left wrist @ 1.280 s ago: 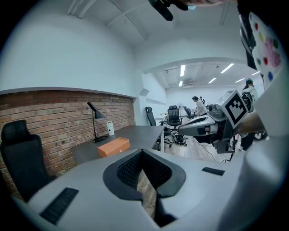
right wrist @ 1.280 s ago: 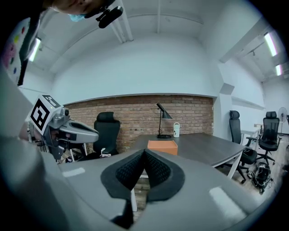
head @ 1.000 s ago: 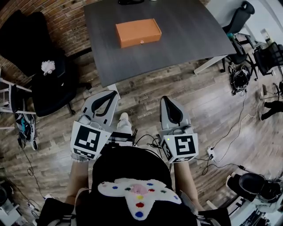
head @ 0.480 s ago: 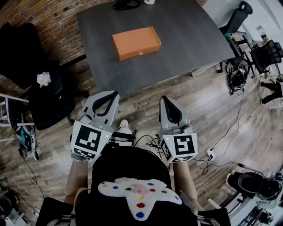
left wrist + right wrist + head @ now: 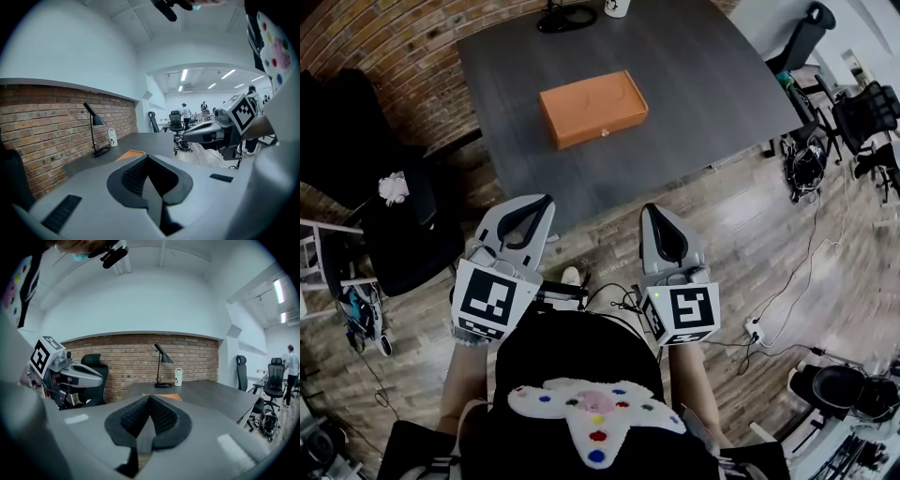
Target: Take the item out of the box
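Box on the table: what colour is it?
Orange all over. The box shows best in the head view, against the dark grey table.

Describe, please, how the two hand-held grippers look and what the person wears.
Both the left hand-held gripper and the right hand-held gripper are light grey wedge-shaped shells, each carrying a white cube printed with black square markers. Their pads are black and ribbed. The person wears a dark top with a white patch of coloured dots.

no legible words or numbers, black-and-white square code on the left hand-held gripper (image 5: 536, 201) cube, another on the right hand-held gripper (image 5: 655, 212) cube, dark mark on the white bottle (image 5: 178, 377) too small to read
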### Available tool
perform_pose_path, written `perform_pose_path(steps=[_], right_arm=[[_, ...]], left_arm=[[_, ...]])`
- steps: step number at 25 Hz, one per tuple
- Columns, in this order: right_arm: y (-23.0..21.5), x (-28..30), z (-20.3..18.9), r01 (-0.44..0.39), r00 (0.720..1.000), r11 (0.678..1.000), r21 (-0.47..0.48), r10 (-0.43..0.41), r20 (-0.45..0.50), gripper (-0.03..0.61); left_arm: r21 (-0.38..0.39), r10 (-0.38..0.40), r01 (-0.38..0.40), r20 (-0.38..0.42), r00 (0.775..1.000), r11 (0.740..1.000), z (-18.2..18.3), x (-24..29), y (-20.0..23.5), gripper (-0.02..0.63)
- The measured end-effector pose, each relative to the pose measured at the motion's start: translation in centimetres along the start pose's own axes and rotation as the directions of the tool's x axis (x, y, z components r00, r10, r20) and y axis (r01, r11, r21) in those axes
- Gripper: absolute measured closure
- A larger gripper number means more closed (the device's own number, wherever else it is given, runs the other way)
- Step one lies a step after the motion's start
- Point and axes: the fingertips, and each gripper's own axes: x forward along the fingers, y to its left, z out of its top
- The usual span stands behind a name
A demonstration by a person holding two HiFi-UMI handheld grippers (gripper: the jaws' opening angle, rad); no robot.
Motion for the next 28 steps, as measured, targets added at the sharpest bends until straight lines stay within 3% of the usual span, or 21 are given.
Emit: perform_pose_path(steps=[11,28], right_arm=[[-0.4,1.9,-0.3,0.024,1.0,1.0,0.017,-0.024,-0.013,0.569],[-1.1,4.5,-1.2,-0.05,0.997,0.999,0.015,0.051,-0.051,0.569]], left_arm=[[-0.012,-0.034,0.034,0.0,0.999,0.999,-0.3,1.8,1.0,0.609],[-0.05,0.023,-0.024,-0.019,1.0,0.998,-0.9,3.5,2.2,0.609]])
